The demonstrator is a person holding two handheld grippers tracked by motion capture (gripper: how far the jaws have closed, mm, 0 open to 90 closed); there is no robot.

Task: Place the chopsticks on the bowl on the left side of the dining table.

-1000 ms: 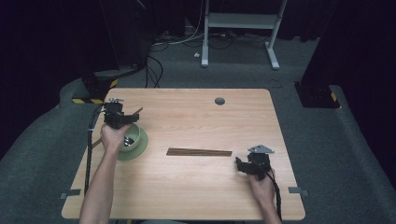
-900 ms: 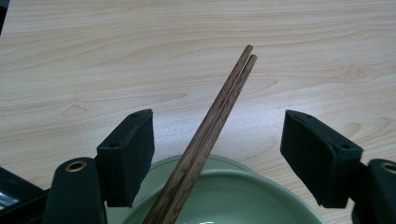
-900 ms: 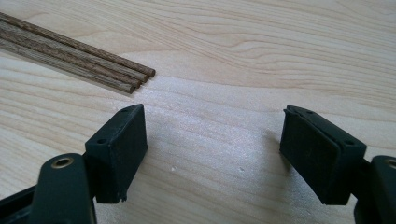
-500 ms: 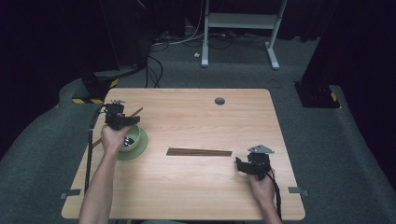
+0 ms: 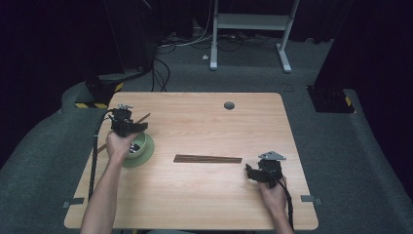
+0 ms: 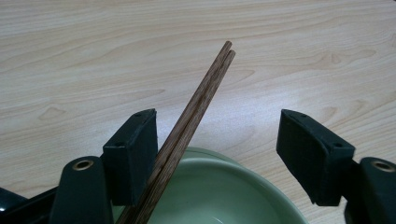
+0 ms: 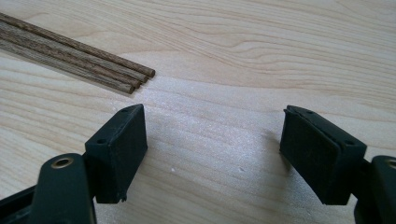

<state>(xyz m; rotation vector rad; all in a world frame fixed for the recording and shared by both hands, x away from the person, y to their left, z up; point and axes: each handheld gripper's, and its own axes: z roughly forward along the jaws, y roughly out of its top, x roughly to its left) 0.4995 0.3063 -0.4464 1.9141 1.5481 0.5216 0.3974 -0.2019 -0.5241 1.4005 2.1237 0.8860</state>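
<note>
**Operator:** While the left claw (image 6: 217,154) hovers over the green bowl (image 6: 219,191), what is its condition?

**Technician:** Its jaws stand wide apart and have just been closing slightly. A pair of chopsticks (image 6: 194,116) lies between them, close against the left jaw and well clear of the right one; no clamping is visible. The pair slants up and away from the claw, over the near rim of the bowl directly below.

**Operator:** And in the high view?

**Technician:** The left claw (image 5: 127,126) sits above the bowl (image 5: 145,148) near the left edge of the table (image 5: 204,195), with the chopstick tips (image 5: 142,118) projecting beyond it.

**Operator:** State of the right claw (image 7: 212,149)?

**Technician:** Open and empty, over bare table. A second bundle of chopsticks (image 7: 74,58) lies flat ahead of it and to its left, ends just beyond the left jaw, not touching.

**Operator:** Obstructions?

**Technician:** That bundle (image 5: 208,159) lies between the two claws. A dark round grommet (image 5: 229,105) sits far beyond, near the rear edge. The right claw (image 5: 257,173) is well apart from the bowl.
</note>
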